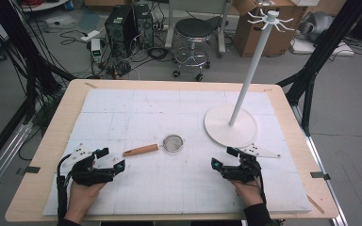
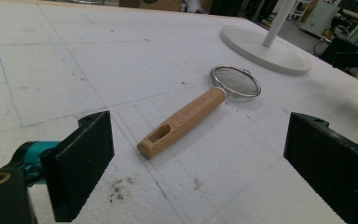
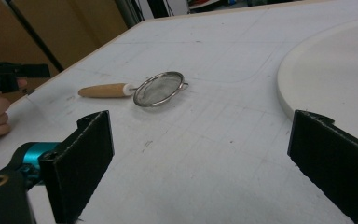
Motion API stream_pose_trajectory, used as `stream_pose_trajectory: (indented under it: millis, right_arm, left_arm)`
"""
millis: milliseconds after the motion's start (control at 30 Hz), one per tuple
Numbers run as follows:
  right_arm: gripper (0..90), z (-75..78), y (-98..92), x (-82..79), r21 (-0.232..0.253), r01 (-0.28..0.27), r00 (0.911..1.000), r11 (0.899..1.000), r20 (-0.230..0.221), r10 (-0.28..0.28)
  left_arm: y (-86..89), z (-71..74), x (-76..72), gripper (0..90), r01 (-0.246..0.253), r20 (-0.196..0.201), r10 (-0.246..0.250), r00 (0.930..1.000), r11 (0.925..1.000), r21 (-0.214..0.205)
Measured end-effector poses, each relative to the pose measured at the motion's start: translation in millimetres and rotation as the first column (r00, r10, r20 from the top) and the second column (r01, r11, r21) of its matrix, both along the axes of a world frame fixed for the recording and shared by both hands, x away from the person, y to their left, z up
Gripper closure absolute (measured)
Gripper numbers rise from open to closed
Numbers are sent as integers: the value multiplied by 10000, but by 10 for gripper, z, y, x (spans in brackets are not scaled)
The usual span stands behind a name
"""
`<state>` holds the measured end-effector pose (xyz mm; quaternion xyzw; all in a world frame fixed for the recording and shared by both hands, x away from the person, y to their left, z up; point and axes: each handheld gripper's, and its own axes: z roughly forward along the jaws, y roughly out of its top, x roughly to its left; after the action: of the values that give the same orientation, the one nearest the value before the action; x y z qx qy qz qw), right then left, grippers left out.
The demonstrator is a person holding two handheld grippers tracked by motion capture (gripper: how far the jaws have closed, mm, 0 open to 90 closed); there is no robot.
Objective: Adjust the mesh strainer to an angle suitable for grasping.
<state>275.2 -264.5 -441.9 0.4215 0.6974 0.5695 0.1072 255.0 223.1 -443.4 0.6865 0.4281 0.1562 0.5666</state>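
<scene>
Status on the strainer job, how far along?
Nothing looks done: the strainer lies flat on the white mat, apart from the hook stand. In hand: nothing. The left tongs and right tongs are both open and empty, resting near the table's front edge, aimed toward the strainer. Left, probably: grasping its wooden handle and everything after.

A white hook stand (image 1: 231, 123) rises on the foam-topped table (image 1: 136, 101).
</scene>
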Motion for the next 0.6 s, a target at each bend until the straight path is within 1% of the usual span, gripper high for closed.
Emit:
stream_pose_trajectory:
  millis: [67,100,133,200,267,367,467,500,567,600]
  right_arm:
    - [72,18,21,-6,21,-16,10000,10000,64,15]
    - [129,32,38,-8,44,-17,9999,10000,126,17]
    - [170,50,58,-13,88,-55,9997,9999,228,53]
    - [166,80,114,-21,20,-151,9992,9999,371,150]
    - [166,90,159,-20,-15,-265,9988,9996,415,265]
    - [179,92,204,-9,-83,-401,9986,9992,338,404]
    - [308,101,234,-4,-106,-520,9982,9986,305,523]
    - [318,104,245,1,-132,-537,9978,9985,373,542]
    - [387,125,279,-9,-81,-568,9973,9984,467,571]
    - [408,135,297,-6,2,-627,9967,9980,522,626]
  left_arm:
    - [3,2,-1,90,13,10,-13,10000,10000,-16]
    - [4,0,3,90,51,-17,-51,10000,9999,-140]
    - [2,-2,7,90,70,-32,-71,10000,9998,-164]
    - [4,-7,10,90,47,-62,-48,10000,9999,-136]
    - [9,-11,12,90,10,-60,-10,10000,9999,-123]
    - [22,-11,12,90,-24,-71,23,10000,9998,-185]
    - [39,-12,10,90,-84,-86,82,9999,9998,-191]
    - [43,-18,10,90,-122,-103,119,9999,9996,-242]
    - [53,-23,3,90,-134,-170,130,9998,9995,-276]
    - [61,-28,-7,90,-160,-185,153,9997,9993,-349]
